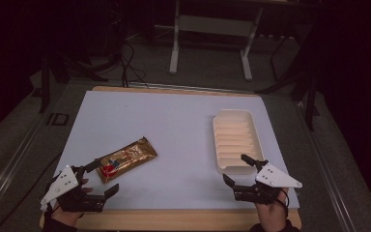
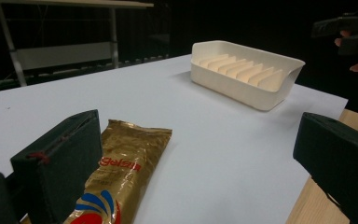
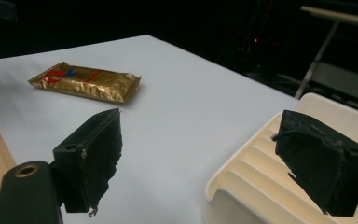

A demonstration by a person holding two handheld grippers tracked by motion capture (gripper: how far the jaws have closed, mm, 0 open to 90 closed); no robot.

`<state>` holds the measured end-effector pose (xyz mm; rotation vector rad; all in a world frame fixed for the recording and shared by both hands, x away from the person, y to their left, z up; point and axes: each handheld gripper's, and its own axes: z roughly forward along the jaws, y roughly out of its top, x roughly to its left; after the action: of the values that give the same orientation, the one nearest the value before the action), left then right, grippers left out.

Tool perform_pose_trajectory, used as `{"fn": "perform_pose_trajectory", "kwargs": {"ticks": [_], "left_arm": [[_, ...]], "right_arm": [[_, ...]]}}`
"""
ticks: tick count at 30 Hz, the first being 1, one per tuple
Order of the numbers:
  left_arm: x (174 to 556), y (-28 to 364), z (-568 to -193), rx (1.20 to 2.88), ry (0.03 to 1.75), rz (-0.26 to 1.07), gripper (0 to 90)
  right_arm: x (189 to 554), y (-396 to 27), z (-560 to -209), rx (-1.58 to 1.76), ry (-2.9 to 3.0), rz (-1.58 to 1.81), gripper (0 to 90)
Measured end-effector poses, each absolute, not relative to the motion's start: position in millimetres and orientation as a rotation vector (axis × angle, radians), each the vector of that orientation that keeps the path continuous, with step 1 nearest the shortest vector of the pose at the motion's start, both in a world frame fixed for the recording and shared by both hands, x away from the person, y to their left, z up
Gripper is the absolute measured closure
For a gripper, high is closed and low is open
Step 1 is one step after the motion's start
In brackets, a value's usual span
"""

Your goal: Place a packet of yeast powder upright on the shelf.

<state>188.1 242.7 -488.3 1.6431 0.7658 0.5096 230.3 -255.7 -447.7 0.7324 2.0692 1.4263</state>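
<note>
A gold foil packet (image 1: 125, 159) with red and blue print lies flat on the white table top, left of centre; it also shows in the left gripper view (image 2: 121, 172) and the right gripper view (image 3: 86, 82). A cream ribbed tray (image 1: 236, 140) stands at the right, seen too as the tray (image 2: 244, 72) and the tray (image 3: 279, 177). My left gripper (image 1: 101, 179) is open at the front left, one jaw beside the packet's near end. My right gripper (image 1: 237, 170) is open at the tray's near end, one jaw over its rim. Neither holds anything.
The white sheet (image 1: 174, 125) covers a wooden table whose bare front edge (image 1: 183, 220) shows near the hands. Beyond the far edge stand a white table frame (image 1: 210, 41), dark stands and cables on the floor.
</note>
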Motion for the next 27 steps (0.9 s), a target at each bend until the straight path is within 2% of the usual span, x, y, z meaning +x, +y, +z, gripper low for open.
{"fn": "perform_pose_trajectory", "kwargs": {"ticks": [9, 13, 16, 27], "left_arm": [[186, 240, -485, 1.640, 0.734, 0.495, 1.8], [188, 240, -481, 1.642, 0.772, 0.402, 1.9], [190, 238, -477, 1.644, 0.776, 0.400, 1.9], [207, 236, -465, 1.653, 0.736, 0.359, 1.9]], "right_arm": [[225, -253, -441, 0.736, 2.093, 1.471, 12.4], [223, -250, -438, 0.708, 2.101, 1.483, 11.3], [221, -249, -435, 0.686, 2.097, 1.481, 11.1], [226, -246, -434, 0.709, 2.116, 1.436, 13.8]]}}
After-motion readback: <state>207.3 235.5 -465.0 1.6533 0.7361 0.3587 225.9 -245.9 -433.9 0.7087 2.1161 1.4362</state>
